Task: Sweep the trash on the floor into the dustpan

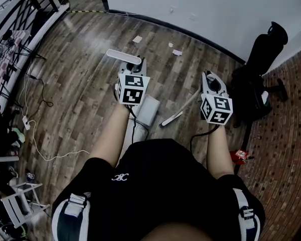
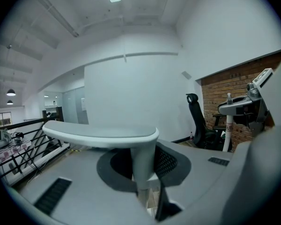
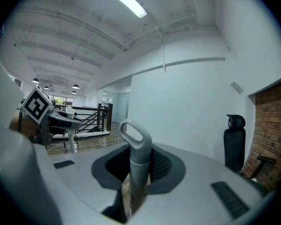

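My left gripper point(image 1: 133, 68) point(image 2: 141, 175) is shut on the upright stem of a grey dustpan handle point(image 2: 103, 136) with a wide T-shaped top point(image 1: 123, 56). The pale dustpan point(image 1: 148, 109) rests on the wood floor below it, close to my legs. On the other side, my right gripper point(image 1: 211, 80) point(image 3: 135, 182) is shut on a grey broom handle point(image 3: 136, 156) that ends in a hanging loop. The broom's stick and head point(image 1: 172, 118) slant down to the floor between the two grippers. Three small paper scraps point(image 1: 137, 39) point(image 1: 171, 44) point(image 1: 177, 52) lie farther ahead, near the white wall.
A black office chair point(image 1: 261, 54) and dark gear stand at the right, by the brick-patterned floor point(image 1: 286, 149). Cables and a power strip point(image 1: 26, 122) trail along the left, next to a black railing point(image 1: 20, 14). A small red object point(image 1: 239, 156) lies by my right leg.
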